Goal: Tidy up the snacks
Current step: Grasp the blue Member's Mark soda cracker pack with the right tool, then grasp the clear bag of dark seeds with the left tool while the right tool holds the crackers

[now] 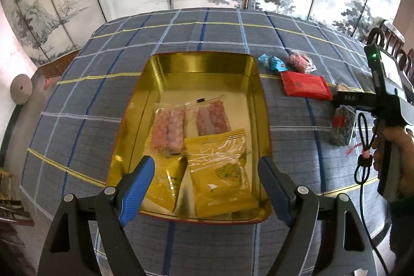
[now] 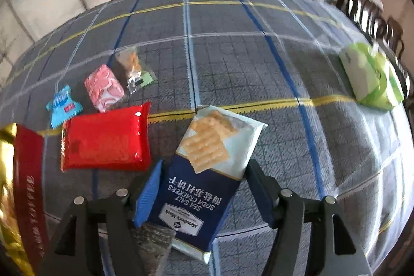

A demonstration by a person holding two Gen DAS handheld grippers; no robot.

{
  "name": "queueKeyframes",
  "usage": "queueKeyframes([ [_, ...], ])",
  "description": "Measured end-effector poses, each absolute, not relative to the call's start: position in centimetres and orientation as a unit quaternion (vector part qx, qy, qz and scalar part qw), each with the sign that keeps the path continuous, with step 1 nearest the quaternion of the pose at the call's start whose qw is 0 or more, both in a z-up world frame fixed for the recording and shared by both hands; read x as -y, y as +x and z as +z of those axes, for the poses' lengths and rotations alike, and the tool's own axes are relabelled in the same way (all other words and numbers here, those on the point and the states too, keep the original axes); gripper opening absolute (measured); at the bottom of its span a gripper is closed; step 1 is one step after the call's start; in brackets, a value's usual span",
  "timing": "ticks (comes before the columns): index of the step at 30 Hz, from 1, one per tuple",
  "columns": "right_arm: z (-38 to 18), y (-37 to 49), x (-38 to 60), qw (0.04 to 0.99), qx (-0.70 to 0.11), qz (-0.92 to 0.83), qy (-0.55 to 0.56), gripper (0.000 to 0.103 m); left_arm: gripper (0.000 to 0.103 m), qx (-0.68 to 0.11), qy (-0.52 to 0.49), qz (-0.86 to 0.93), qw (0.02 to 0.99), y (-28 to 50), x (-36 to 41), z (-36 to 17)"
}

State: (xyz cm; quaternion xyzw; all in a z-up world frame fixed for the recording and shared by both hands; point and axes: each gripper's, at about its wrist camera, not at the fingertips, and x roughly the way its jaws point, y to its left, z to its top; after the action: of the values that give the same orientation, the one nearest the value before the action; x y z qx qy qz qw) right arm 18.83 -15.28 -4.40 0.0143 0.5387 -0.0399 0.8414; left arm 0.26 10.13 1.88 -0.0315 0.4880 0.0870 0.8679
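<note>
A gold tin (image 1: pixel 261 100) stands on the checked tablecloth. It holds two clear packets of pink bars (image 1: pixel 169 128) and two yellow packets (image 1: pixel 222 172). My left gripper (image 1: pixel 205 162) hangs open above the tin's near end, with nothing between its blue pads. My right gripper (image 2: pixel 205 164) points steeply down at a blue sea salt soda cracker packet (image 2: pixel 207 172) lying on the cloth. The packet lies between the open fingers; I see no pad pressing on it. A red packet (image 2: pixel 106 139) lies just left of it.
Left of the crackers lie a blue candy (image 2: pixel 63 105), a pink-swirl packet (image 2: pixel 103 87), a clear packet of brown snacks (image 2: pixel 132 66) and a dark speckled packet (image 2: pixel 152 242). The tin's red wall (image 2: pixel 28 185) is at far left. A green tissue pack (image 2: pixel 372 76) sits far right.
</note>
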Motion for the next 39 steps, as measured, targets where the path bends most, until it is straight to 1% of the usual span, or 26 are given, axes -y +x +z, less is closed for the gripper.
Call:
queueKeyframes([
  [7, -4.5, 17.7, 16.3, 0.855, -0.518, 0.007, -0.01, 0.065, 0.079, -0.486, -0.017, 0.065, 0.872, 1.0, -7.7, 2.0],
  [14, -4.5, 16.5, 19.0, 0.87, -0.488, 0.041, -0.05, 0.064, 0.079, -0.483, 0.017, 0.02, 0.875, 2.2, -3.2, 1.3],
  [19, -4.7, 16.0, 22.1, 0.876, -0.478, 0.04, -0.036, 0.064, 0.079, -0.485, 0.04, -0.031, 0.873, 3.4, 0.1, 0.6],
  [26, -4.9, 14.6, 25.8, 0.884, -0.466, 0.03, -0.028, 0.064, 0.079, -0.477, 0.098, -0.095, 0.869, 5.2, 4.2, -0.1],
  [39, -5.3, 12.2, 28.5, 0.893, -0.444, 0.056, -0.045, 0.064, 0.079, -0.47, 0.155, -0.166, 0.853, 8.1, 8.3, -1.7],
])
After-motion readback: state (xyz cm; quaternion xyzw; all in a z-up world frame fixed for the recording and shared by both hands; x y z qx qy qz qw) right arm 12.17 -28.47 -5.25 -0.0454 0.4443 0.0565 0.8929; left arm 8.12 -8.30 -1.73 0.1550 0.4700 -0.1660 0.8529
